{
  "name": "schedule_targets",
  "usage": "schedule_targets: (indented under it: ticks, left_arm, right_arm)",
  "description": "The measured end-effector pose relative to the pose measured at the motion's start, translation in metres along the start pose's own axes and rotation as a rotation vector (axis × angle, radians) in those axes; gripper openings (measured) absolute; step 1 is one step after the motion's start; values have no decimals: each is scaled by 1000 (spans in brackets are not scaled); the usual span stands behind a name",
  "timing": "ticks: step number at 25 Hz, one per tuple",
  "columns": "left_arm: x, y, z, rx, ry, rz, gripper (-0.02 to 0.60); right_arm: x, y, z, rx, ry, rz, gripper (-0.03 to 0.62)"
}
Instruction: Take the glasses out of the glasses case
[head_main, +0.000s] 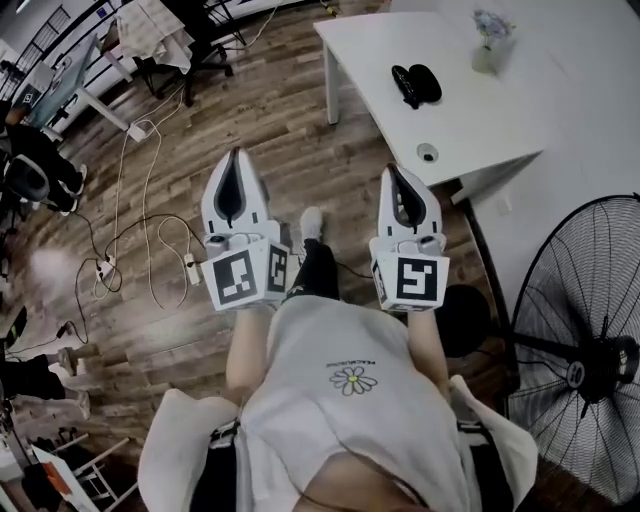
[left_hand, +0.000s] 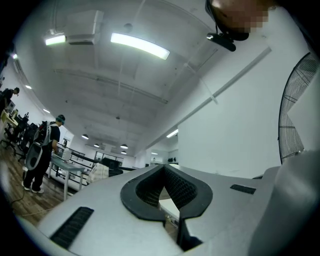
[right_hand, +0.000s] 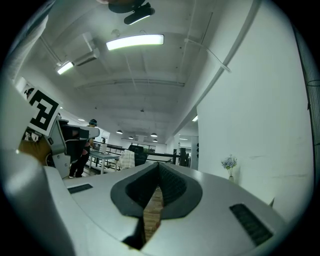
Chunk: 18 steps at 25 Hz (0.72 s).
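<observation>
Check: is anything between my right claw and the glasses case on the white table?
Nothing visible blocks it. The right claw hangs over the floor, short of the table; the glasses case lies in the open. A small round object near the table's edge sits just beside that line.

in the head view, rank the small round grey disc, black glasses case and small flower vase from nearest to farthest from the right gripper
1. small round grey disc, at the white table near edge, just beyond the right gripper
2. black glasses case, mid-table
3. small flower vase, farthest back, to the right
</observation>
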<state>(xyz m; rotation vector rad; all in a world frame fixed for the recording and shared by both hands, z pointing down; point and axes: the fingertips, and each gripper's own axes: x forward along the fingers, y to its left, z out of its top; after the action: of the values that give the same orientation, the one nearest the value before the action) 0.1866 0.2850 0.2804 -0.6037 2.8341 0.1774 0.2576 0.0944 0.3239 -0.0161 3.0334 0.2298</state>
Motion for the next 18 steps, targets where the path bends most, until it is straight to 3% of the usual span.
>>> schedule_targets:
  ticks: [12,18]
  left_arm:
    - [156,9,-49,-95,-32,-106,15]
    - [284,23,-69,-76,-25,-202,15]
  right_arm:
    - [124,-64,-15,-45,-21,-135,9]
    - [234,-91,-27,-37,3,-208,9]
